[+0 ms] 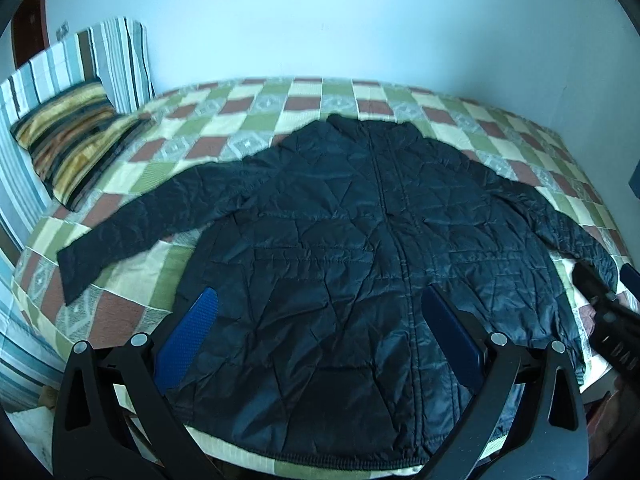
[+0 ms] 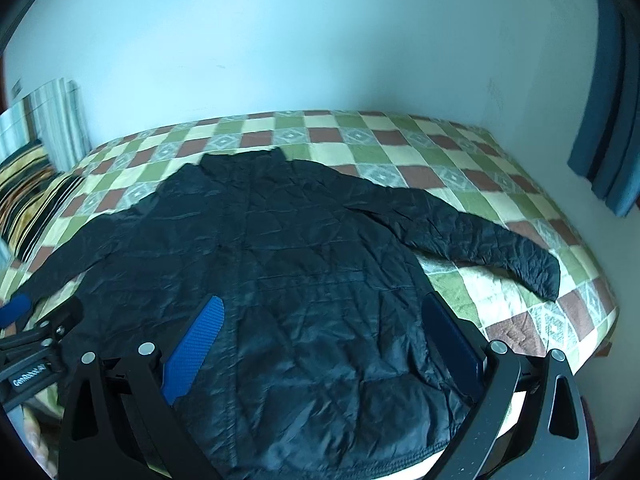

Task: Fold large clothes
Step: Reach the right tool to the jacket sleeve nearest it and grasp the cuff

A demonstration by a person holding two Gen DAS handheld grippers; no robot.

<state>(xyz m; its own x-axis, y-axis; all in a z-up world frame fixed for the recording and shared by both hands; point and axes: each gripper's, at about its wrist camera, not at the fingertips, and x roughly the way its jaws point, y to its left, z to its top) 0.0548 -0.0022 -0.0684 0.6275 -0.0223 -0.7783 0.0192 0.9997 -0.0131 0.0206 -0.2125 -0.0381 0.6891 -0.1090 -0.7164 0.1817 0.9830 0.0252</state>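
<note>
Black quilted puffer jacket (image 1: 340,264) lies flat on the checkered bedspread (image 1: 304,100), sleeves at 9 and 3; left gripper (image 1: 320,308) and right gripper (image 2: 324,316) both gape wide, empty.

White lettering stands on the black body of the left gripper (image 2: 28,322) at the near left of the right wrist view, too blurred to read with certainty.

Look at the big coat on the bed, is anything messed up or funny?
Nothing stands out. The black jacket lies flat on the checked bedspread, sleeves spread, only a bit wrinkled. Both grippers, left and right, hover open above it.
</note>
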